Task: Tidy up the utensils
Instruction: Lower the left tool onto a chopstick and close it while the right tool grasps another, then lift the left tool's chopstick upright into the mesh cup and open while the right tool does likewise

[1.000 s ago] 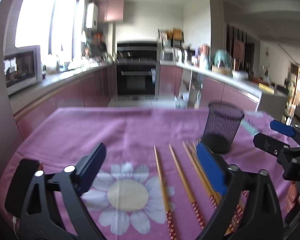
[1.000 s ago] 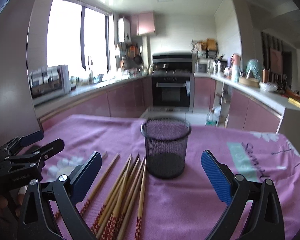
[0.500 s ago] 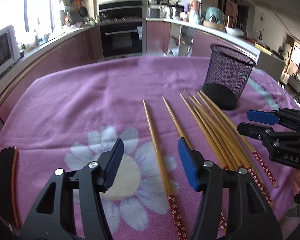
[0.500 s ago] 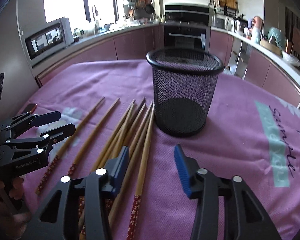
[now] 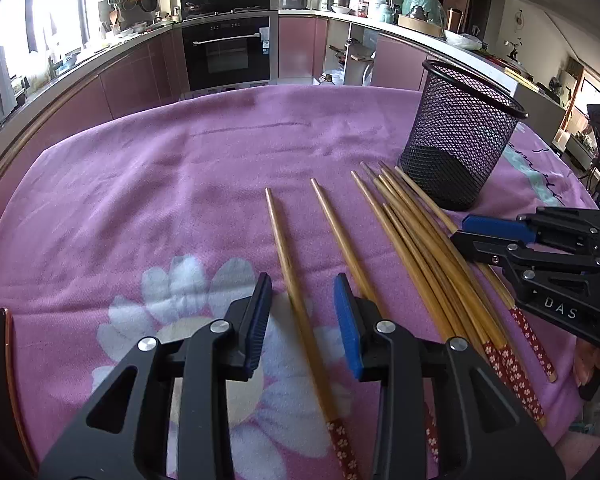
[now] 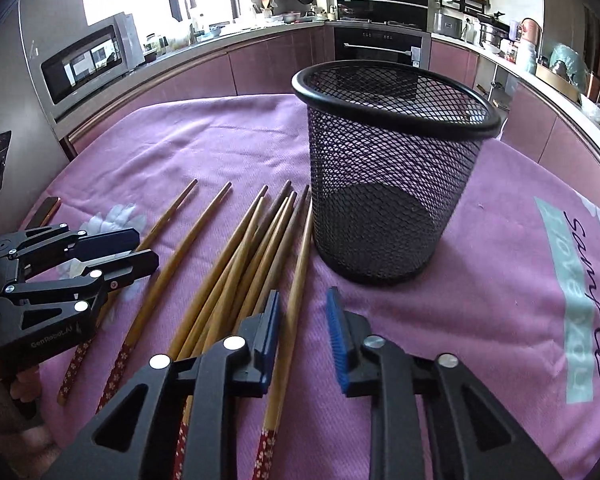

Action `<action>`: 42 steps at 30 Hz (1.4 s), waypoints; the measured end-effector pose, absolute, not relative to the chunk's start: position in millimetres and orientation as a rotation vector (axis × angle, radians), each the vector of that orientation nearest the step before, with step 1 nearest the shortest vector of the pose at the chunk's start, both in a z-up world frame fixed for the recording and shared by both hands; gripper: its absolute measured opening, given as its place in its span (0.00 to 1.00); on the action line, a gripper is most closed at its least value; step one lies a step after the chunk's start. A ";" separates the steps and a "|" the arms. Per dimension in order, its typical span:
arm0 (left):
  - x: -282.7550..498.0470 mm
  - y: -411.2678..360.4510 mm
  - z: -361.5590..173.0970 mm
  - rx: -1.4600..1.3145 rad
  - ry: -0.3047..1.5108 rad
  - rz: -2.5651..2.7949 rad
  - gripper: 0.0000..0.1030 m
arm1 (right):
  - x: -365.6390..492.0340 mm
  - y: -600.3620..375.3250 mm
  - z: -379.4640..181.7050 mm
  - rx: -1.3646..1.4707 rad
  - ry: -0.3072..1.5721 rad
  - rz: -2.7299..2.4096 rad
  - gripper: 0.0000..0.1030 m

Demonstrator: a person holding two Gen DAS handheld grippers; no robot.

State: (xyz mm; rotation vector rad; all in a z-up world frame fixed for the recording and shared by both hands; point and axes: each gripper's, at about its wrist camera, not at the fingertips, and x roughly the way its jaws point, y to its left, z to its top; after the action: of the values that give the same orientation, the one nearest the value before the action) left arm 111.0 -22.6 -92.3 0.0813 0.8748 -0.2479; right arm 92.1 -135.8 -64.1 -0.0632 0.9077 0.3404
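Several wooden chopsticks with red patterned ends lie side by side on a pink tablecloth (image 5: 140,184). A black mesh cup (image 5: 458,136) stands upright and empty just past their tips; it also shows in the right wrist view (image 6: 392,176). My left gripper (image 5: 302,312) is open, low over the table, its jaws on either side of the leftmost chopstick (image 5: 288,268). My right gripper (image 6: 302,326) is open, its jaws on either side of the rightmost chopstick (image 6: 296,300), close to the cup. Neither gripper touches the stick between its jaws.
A dark phone-like slab (image 5: 0,356) lies at the table's left edge. The right gripper (image 5: 536,252) shows at the right of the left wrist view; the left gripper (image 6: 68,272) shows at the left of the right wrist view. Kitchen counters and an oven stand behind the table.
Both grippers have dropped toward the table and moved forward over the chopsticks. Their jaws have narrowed from wide open to a smaller gap, each around one chopstick.
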 end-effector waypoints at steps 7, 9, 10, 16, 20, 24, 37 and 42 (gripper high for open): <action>113.5 -21.5 -90.4 0.035 0.876 -0.258 0.08 | 87.9 -144.4 -59.6 -0.007 0.894 0.368 0.05; 111.5 -20.0 -90.3 0.024 0.869 -0.264 0.07 | 84.6 -147.6 -55.8 0.006 0.882 0.375 0.05; 110.8 -19.5 -89.7 0.017 0.869 -0.270 0.07 | 82.3 -149.2 -52.8 0.012 0.874 0.383 0.05; 101.5 -12.1 -67.4 -0.016 0.828 -0.317 0.07 | 65.2 -154.3 -30.1 0.032 0.803 0.431 0.05; 93.6 -7.4 -36.9 -0.053 0.772 -0.389 0.07 | 57.7 -165.3 -0.7 0.075 0.714 0.449 0.05; 87.0 -4.5 -1.3 -0.088 0.698 -0.461 0.07 | 55.1 -177.7 28.5 0.110 0.629 0.464 0.05; 89.7 -12.6 114.1 -0.214 0.453 -0.600 0.07 | 76.5 -204.7 98.5 0.113 0.458 0.477 0.05; 104.1 -32.9 142.2 -0.202 0.411 -0.614 0.07 | 88.0 -217.2 116.3 0.108 0.427 0.455 0.05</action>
State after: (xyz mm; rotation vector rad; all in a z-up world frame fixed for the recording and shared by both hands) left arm 104.1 -32.9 142.2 -0.2024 0.4110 -0.6135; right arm 88.0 -217.2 116.3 0.1076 0.4269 0.4554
